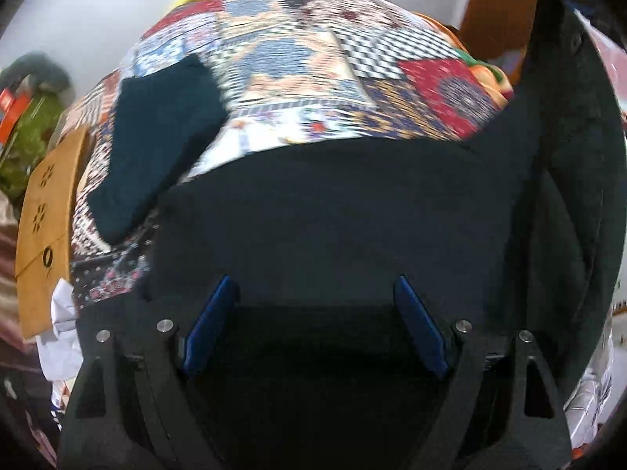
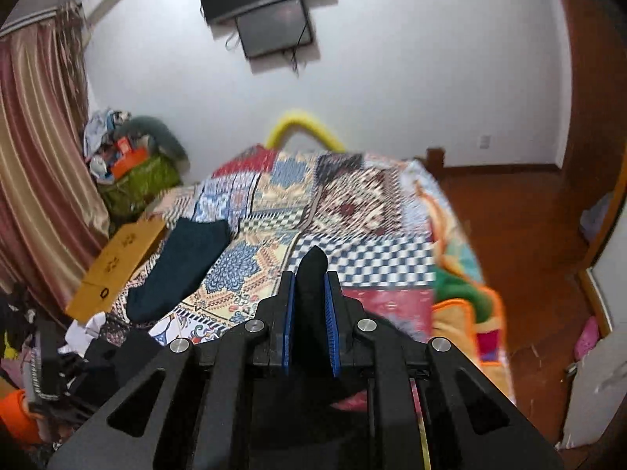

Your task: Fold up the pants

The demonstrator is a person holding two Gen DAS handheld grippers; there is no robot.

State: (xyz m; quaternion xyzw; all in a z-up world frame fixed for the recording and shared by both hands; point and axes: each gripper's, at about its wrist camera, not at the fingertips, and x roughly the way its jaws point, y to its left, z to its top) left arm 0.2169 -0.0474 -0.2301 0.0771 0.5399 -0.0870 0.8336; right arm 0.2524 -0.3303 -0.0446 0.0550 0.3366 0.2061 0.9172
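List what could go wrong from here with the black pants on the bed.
1. The right tool pinches only a narrow peak of the black pants; the fabric may slip out when pulled.
2. The left tool is open over the cloth, holding nothing, so that side may sag and fold unevenly.
3. The dark folded garment lies close by on the patchwork bedspread; the swinging pants might drag it.

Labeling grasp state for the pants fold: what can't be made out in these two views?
- Left wrist view: whether the open left hand-held gripper touches the black pants; dark fabric blends beneath it.
- Left wrist view: quilt pattern, motion-blurred.
- Right wrist view: the pants below the pinched fold, hidden by the right hand-held gripper.
- Both views: pants' full outline, cut off by the frame edges.
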